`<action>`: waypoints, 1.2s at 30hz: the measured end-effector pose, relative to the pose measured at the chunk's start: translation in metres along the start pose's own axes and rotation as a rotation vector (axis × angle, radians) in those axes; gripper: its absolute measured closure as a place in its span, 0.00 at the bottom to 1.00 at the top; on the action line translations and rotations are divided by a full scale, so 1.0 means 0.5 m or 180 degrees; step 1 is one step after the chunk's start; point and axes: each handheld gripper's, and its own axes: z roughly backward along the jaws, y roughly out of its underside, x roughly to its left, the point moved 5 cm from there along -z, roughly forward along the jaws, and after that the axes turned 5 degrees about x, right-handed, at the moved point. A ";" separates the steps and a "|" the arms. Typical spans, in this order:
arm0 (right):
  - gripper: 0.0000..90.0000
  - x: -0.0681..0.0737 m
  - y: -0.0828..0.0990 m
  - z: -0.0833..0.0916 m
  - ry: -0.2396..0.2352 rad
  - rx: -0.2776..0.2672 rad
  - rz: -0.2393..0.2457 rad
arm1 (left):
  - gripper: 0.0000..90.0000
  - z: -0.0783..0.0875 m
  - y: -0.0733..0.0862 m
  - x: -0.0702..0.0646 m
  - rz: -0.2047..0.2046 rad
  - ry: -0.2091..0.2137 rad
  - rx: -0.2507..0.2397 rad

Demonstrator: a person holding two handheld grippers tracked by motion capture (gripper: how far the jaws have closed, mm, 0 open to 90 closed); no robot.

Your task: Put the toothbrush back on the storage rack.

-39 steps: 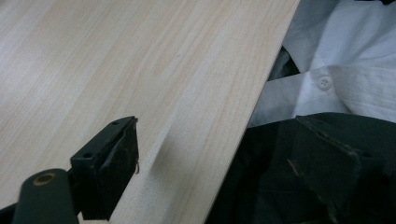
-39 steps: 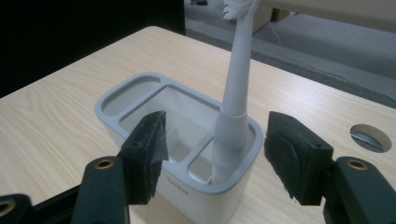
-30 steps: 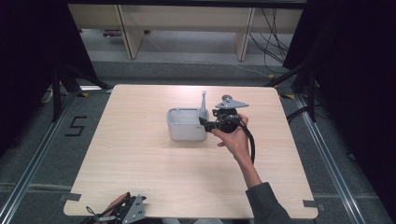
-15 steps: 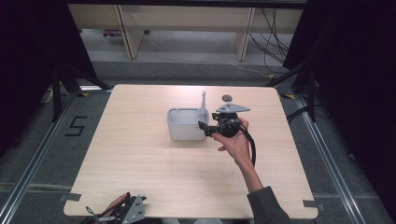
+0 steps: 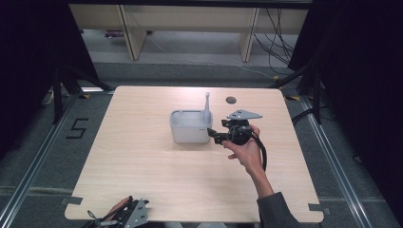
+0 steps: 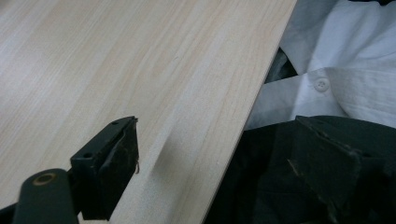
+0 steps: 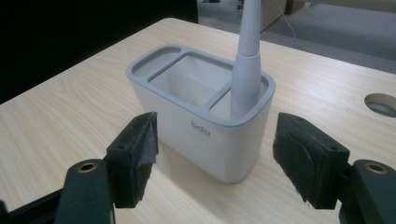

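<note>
A pale grey holder [image 5: 190, 127] with several compartments stands mid-table. A grey tapered handle [image 5: 207, 100] stands upright in its end compartment [image 7: 243, 100]. My right gripper [image 5: 211, 134], held in a hand, sits just right of the holder with its jaws pointing at it. In the right gripper view the right gripper [image 7: 219, 140] is open. Its pads flank the holder's [image 7: 201, 116] near end without touching it, and the handle [image 7: 246, 60] rises beyond. My left gripper [image 5: 128, 216] rests at the table's near edge. In the left gripper view it [image 6: 219, 140] is open with nothing between the jaws.
The light wooden table [image 5: 142, 161] has a round cable hole [image 5: 231, 99] behind the holder, also seen in the right gripper view [image 7: 383, 103]. The table's near edge [image 6: 247, 121] runs between the left jaws, with the person's white shirt [image 6: 336, 70] past it. Dark floor surrounds the table.
My right gripper has drawn back a little from the holder toward the near side. The handle stays upright in the holder. The left gripper has not moved.
</note>
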 end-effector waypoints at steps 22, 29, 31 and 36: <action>0.32 0.032 0.027 0.007 -0.0100 0.0116 0.0046 | 0.17 0.000 0.000 0.001 -0.0006 -0.0012 -0.0002; 0.32 0.034 0.040 0.011 -0.0088 0.0168 0.0094 | 0.17 0.000 0.000 0.001 -0.0008 -0.0009 0.0000; 0.32 0.032 0.042 0.008 -0.0129 0.0115 0.0186 | 0.17 0.000 0.000 0.001 -0.0006 -0.0010 -0.0004; 0.31 0.041 0.056 0.012 -0.0118 0.0195 0.0077 | 0.17 0.000 0.000 0.000 -0.0015 -0.0004 0.0001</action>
